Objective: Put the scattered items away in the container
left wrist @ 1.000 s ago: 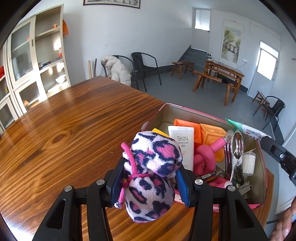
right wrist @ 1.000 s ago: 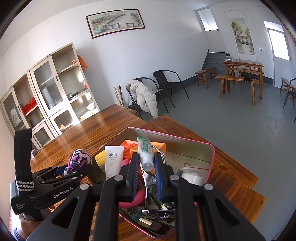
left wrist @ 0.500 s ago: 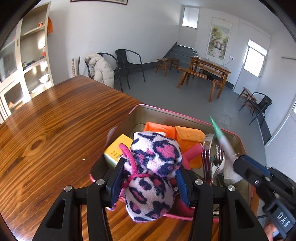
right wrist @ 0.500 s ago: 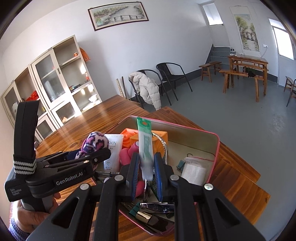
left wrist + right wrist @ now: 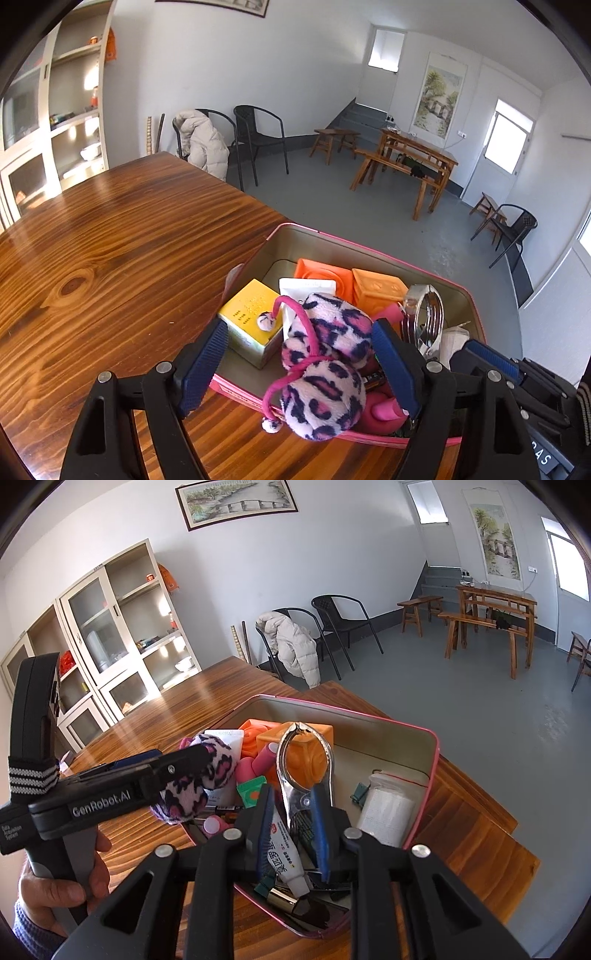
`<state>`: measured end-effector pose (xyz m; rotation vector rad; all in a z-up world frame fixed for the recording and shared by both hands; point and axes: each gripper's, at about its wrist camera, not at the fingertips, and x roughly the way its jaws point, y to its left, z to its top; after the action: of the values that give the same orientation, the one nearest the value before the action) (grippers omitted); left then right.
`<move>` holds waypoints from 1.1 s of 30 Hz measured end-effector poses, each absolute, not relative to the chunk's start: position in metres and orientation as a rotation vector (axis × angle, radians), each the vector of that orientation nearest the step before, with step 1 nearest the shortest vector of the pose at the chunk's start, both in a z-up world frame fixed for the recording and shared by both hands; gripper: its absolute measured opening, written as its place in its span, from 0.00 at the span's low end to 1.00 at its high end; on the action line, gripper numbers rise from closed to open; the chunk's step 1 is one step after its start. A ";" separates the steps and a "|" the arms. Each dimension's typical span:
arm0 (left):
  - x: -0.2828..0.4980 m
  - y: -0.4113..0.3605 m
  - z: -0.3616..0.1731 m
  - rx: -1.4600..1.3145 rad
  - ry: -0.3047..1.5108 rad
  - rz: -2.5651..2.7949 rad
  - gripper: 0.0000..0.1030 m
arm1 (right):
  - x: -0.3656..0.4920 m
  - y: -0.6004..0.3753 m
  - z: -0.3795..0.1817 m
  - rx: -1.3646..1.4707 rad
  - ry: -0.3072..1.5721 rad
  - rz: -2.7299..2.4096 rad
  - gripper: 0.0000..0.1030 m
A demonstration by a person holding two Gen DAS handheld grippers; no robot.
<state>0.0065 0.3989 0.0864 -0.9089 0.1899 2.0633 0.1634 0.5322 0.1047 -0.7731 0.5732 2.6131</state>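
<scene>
Both grippers tilt down over the tin (image 5: 369,245). The left gripper (image 5: 301,363) is opening, the plush (image 5: 325,373) loose between its fingers over the tin's near edge. The right gripper (image 5: 291,829) is opening around the tube (image 5: 286,849).

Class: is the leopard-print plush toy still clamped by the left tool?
No. The left tool is opening; the plush toy hangs over the tin's rim.

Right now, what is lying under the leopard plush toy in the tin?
The plush toy lies on a white tube, a pink toy and a battery in the tin. Beside it stands a yellow box. Anything deeper is covered.
</scene>
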 end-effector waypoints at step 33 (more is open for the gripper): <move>0.092 0.350 0.097 -0.843 0.383 2.229 1.00 | 0.207 0.492 0.093 -1.070 0.256 2.528 1.00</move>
<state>0.0922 0.3497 0.0967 -0.8435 0.3829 2.2286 0.2072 0.4922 0.0926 -1.0703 0.2557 2.5283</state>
